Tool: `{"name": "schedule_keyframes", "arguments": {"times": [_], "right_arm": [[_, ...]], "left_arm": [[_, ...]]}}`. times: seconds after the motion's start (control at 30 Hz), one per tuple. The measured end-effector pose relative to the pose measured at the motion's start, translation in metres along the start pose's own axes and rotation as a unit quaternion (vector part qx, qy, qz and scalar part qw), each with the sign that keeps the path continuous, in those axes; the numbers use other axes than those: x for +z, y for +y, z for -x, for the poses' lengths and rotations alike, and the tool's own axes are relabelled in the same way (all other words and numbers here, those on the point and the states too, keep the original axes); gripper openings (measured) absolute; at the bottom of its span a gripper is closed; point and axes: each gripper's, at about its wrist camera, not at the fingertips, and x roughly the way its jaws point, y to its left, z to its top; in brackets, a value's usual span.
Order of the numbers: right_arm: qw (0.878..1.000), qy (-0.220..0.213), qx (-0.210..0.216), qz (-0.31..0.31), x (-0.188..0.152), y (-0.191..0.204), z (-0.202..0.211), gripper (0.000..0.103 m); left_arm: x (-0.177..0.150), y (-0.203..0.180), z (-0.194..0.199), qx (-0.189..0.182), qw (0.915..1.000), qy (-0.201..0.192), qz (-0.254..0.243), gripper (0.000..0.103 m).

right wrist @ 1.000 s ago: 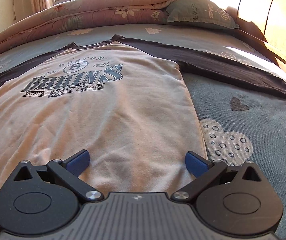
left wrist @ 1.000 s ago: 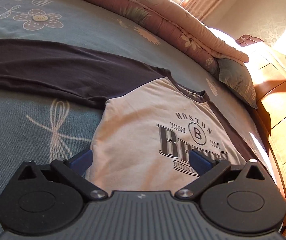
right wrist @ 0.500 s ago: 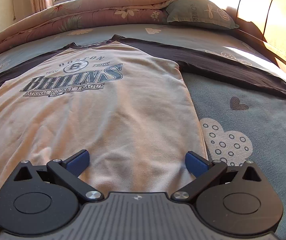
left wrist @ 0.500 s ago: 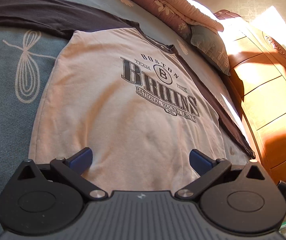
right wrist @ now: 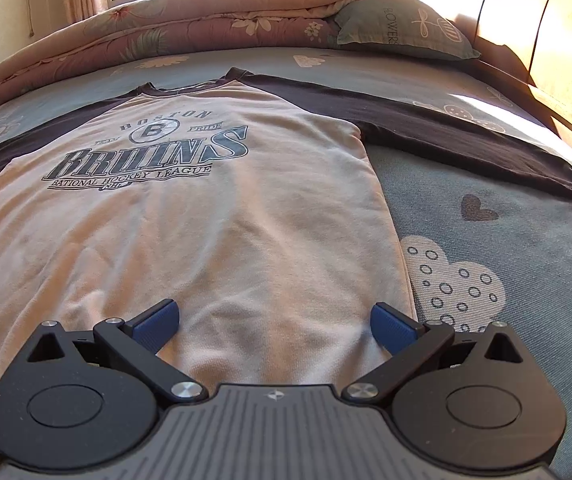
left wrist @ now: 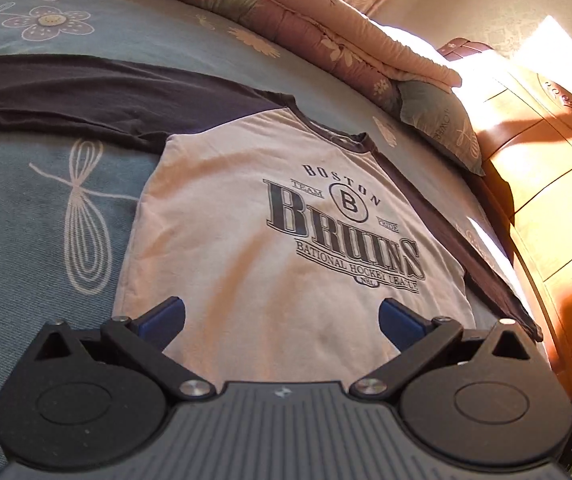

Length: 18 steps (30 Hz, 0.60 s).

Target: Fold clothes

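While both tools [left wrist: 281, 316] [right wrist: 273, 320] gape empty, soft cream shirt [right wrist: 205, 220] lies flat, dark sleeves outspread.

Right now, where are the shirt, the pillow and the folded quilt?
shirt [right wrist: 213, 240], right wrist view, pale front below the print.
pillow [right wrist: 402, 28], right wrist view, its middle.
folded quilt [left wrist: 326, 40], left wrist view, top layer.
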Motion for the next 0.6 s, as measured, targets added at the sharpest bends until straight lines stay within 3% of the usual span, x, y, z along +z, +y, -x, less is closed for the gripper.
{"name": "schedule_keyframes", "arguments": {"times": [0.07, 0.2, 0.33, 0.47, 0.6], "right_arm": [[1.0, 0.001, -0.001, -0.001, 0.001, 0.0, -0.001, 0.103], [1.0, 0.002, -0.002, -0.001, 0.002, 0.001, -0.002, 0.103], [1.0, 0.002, -0.005, -0.001, 0.002, 0.001, -0.002, 0.103], [1.0, 0.002, -0.006, -0.002, 0.002, 0.002, -0.002, 0.103], [1.0, 0.001, -0.004, -0.005, 0.002, 0.001, 0.003, 0.103]], "left_arm": [[0.0, 0.016, -0.005, 0.014, 0.9996, 0.0, 0.024, 0.102], [-0.006, 0.011, 0.016, -0.008, 0.9994, -0.004, 0.033, 0.102], [-0.025, -0.016, 0.041, -0.018, 0.9998, 0.004, -0.009, 0.102], [-0.057, -0.041, 0.051, -0.033, 0.9969, 0.041, -0.059, 0.102], [-0.086, -0.043, 0.049, -0.027, 0.9944, 0.069, -0.075, 0.102]]}}
